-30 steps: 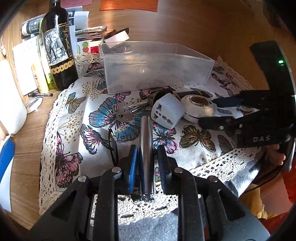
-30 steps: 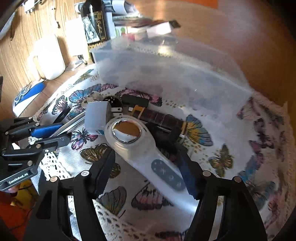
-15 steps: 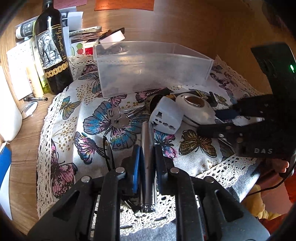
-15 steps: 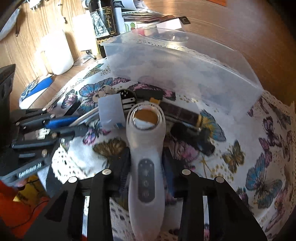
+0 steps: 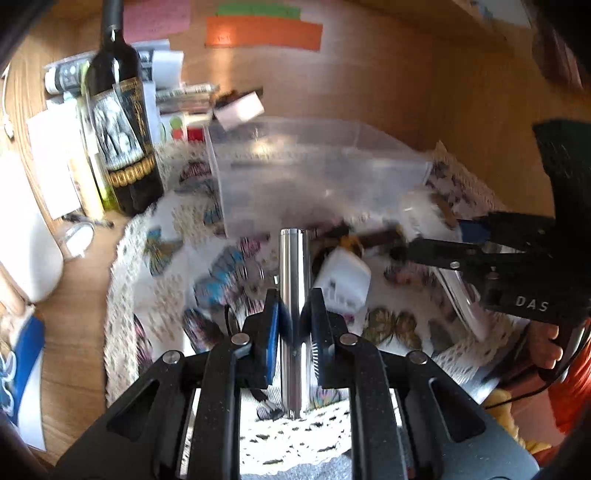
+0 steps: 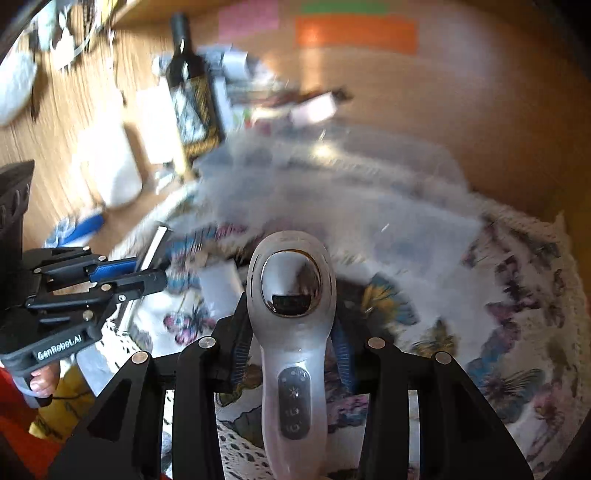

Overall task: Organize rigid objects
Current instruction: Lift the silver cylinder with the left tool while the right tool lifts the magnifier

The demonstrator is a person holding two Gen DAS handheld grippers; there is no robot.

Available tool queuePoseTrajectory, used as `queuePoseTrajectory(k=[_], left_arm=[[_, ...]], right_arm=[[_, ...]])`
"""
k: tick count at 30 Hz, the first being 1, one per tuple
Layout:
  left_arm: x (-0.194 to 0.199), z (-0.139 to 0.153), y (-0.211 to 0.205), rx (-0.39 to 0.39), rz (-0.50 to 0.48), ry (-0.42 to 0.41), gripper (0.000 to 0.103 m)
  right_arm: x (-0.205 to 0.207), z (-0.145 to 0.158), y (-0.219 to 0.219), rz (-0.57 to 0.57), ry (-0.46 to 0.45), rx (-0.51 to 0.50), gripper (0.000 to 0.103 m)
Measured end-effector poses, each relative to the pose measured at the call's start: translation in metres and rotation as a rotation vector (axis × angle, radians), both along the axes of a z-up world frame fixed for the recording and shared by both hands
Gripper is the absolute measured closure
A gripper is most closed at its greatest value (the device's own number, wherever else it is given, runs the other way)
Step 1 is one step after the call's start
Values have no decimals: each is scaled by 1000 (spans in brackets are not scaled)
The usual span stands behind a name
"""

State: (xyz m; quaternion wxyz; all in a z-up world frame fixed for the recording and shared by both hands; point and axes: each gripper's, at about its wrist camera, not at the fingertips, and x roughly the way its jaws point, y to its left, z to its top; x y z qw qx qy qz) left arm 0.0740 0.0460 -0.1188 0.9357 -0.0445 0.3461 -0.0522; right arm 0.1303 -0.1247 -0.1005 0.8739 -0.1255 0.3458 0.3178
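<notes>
My left gripper (image 5: 293, 317) is shut on a silver metal cylinder (image 5: 293, 280) and holds it lifted above the butterfly cloth (image 5: 173, 258), pointing toward the clear plastic bin (image 5: 314, 173). My right gripper (image 6: 291, 332) is shut on a white handheld device with a chrome head (image 6: 291, 288), raised off the cloth in front of the bin (image 6: 332, 192). A white plug adapter (image 5: 343, 280) and a brown watch strap (image 5: 373, 238) lie on the cloth below. The right gripper also shows in the left wrist view (image 5: 439, 247), the left gripper in the right wrist view (image 6: 147, 273).
A dark wine bottle (image 5: 123, 140) stands left of the bin, with papers and boxes (image 5: 184, 96) behind it. A white jug (image 5: 26, 240) sits at the left on the wooden table (image 5: 74, 332). Coloured sticky notes (image 5: 262, 31) are on the wall.
Both grippers have lifted their objects off the cloth and tilted up toward the bin. The scene is motion-blurred. The adapter and watch strap stay on the cloth.
</notes>
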Motion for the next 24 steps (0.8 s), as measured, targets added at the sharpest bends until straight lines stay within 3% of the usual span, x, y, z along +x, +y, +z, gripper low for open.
queuePoseTrajectory(k=[13, 24], left_arm=[[26, 79, 11, -19, 18, -168, 88], [73, 116, 25, -14, 32, -220, 88]], right_arm=[[24, 78, -38, -116, -164, 167, 67], [80, 106, -20, -163, -251, 151, 67]])
